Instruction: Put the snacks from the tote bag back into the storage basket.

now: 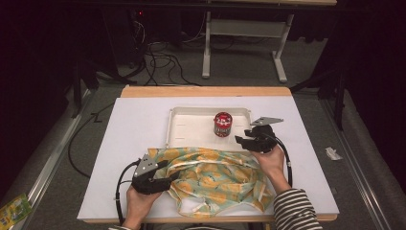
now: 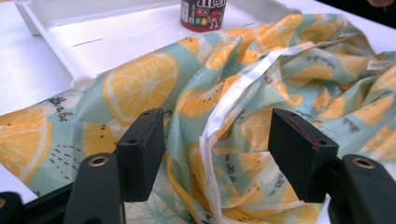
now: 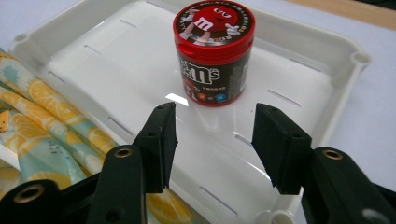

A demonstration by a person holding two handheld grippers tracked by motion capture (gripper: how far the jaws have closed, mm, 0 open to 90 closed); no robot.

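While both jaws stand spread, the left hand-held gripper (image 2: 212, 154) nears the bag (image 1: 215, 179), and the right hand-held gripper (image 3: 212, 144) faces the untouched candy tub (image 3: 214, 51).

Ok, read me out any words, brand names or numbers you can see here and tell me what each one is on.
"m&m's": side of the red-lidded candy tub standing in the white tray.
"m": on the red character on the tub's lid.
Small print under the logo: too small to read.
Dark script on the lemon-print cloth: blurred, unreadable.
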